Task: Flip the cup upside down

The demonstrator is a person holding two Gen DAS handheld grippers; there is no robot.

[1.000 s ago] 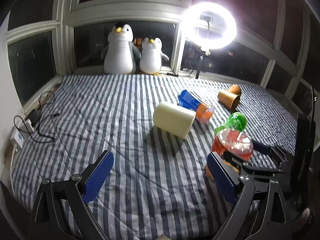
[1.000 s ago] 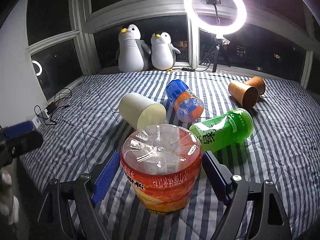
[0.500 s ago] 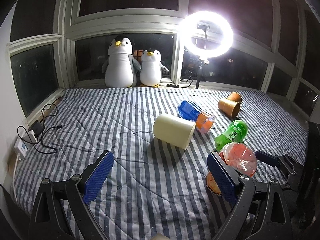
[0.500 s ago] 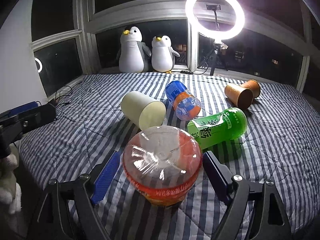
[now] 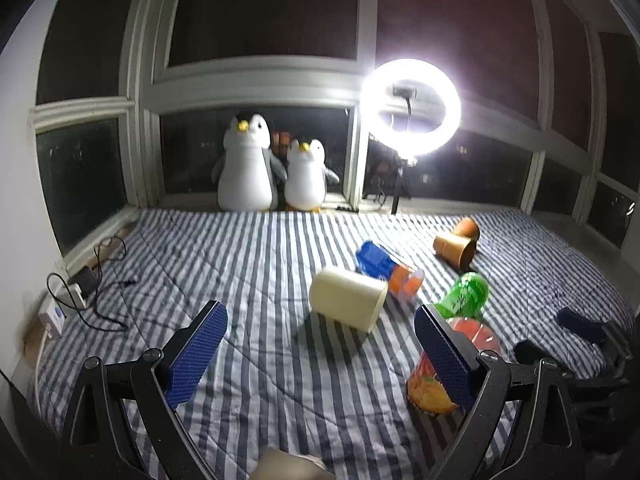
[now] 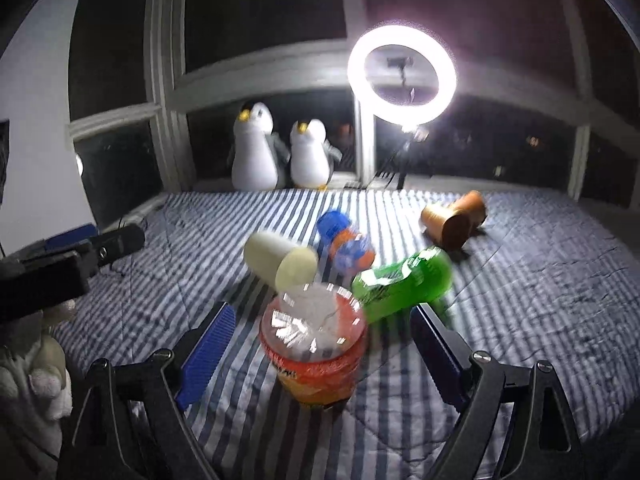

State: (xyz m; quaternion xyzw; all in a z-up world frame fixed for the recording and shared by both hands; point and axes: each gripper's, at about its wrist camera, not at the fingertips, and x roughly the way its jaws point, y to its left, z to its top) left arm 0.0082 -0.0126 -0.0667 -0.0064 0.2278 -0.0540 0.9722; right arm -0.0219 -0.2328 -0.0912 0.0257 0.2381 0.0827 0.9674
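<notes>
A red and orange plastic cup with a clear wrapped end facing up stands on the striped bedspread, between and just beyond the blue pads of my right gripper. The right jaws are wide open and do not touch it. In the left wrist view the same cup stands at the lower right, partly hidden behind my right finger pad. My left gripper is open and empty above the bedspread. A cream cup lies on its side ahead; it also shows in the right wrist view.
A blue and orange cup, a green bottle and two brown cups lie on the bed. Two plush penguins and a ring light stand by the window. Cables lie at the left edge.
The right gripper has drawn back and up from the red cup, which now stands alone on the bed. The left gripper has lifted and tilted up. The right view is blurred.
</notes>
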